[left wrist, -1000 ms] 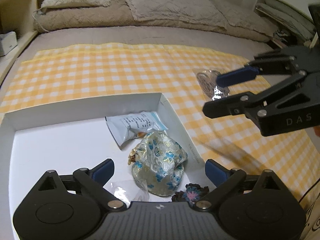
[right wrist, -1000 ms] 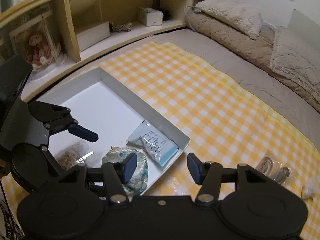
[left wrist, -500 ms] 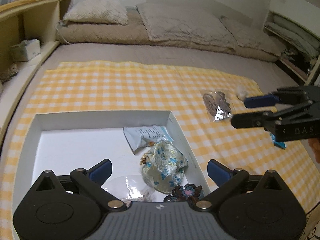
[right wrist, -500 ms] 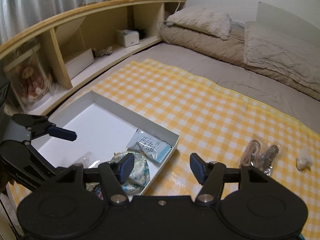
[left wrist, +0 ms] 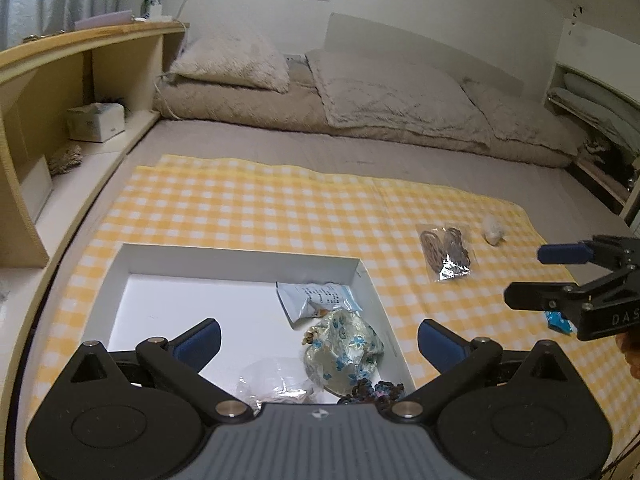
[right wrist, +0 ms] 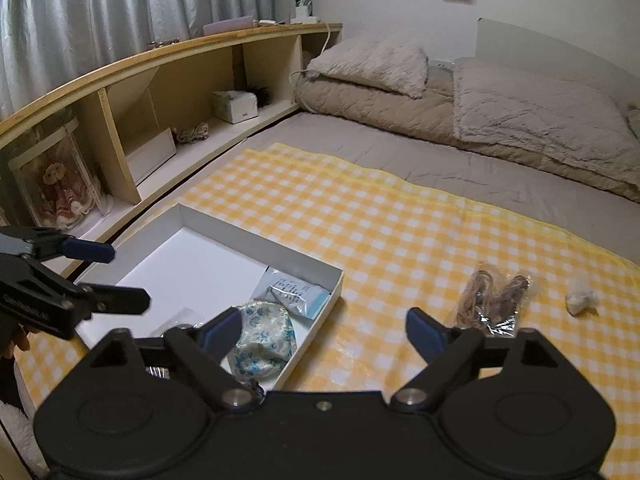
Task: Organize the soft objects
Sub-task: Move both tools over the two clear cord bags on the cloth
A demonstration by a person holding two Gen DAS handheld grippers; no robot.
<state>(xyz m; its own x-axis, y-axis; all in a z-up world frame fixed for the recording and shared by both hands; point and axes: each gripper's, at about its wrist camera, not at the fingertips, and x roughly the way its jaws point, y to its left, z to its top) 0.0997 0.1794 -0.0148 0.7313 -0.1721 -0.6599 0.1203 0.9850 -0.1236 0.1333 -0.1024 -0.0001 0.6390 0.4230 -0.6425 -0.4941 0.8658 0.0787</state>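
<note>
Left gripper point(left wrist: 319, 339): hung above the near end of the white box, fingers point(left wrist: 199, 339) spread wide and opening a little further, with nothing between them.
Right gripper point(right wrist: 325, 334): hung over the checked cloth just right of the box, fingers point(right wrist: 425, 334) opening and far apart, gripping nothing.
White box point(left wrist: 240, 266): a shallow open tray lying on the cloth, its left part bare.
Floral pouch point(left wrist: 344, 346): a silky cream pouch with blue flowers, lying in the box's near right corner.
White packet point(left wrist: 316, 296): a printed sachet with blue edging, lying in the box just behind the pouch and touching it.
Clear bag point(left wrist: 272, 386): a crinkled transparent bag in the box, left of the pouch; its contents were too unclear to name.
Dark crocheted piece point(left wrist: 374, 390): lay at the box's near edge, partly hidden by the left gripper's body.
Bag of cords point(right wrist: 494, 294): a clear bag of brown coiled cords, lying on the cloth outside the box, well to its right.
White tuft point(right wrist: 580, 302): a small pale fluffy lump on the cloth, just right of the cord bag.
Blue wrapper point(left wrist: 558, 320): lay on the cloth, mostly hidden behind the right gripper in the left wrist view.
Yellow checked cloth point(right wrist: 360, 220): spread over the grey bed point(right wrist: 440, 164), carrying the box and the loose things.
</note>
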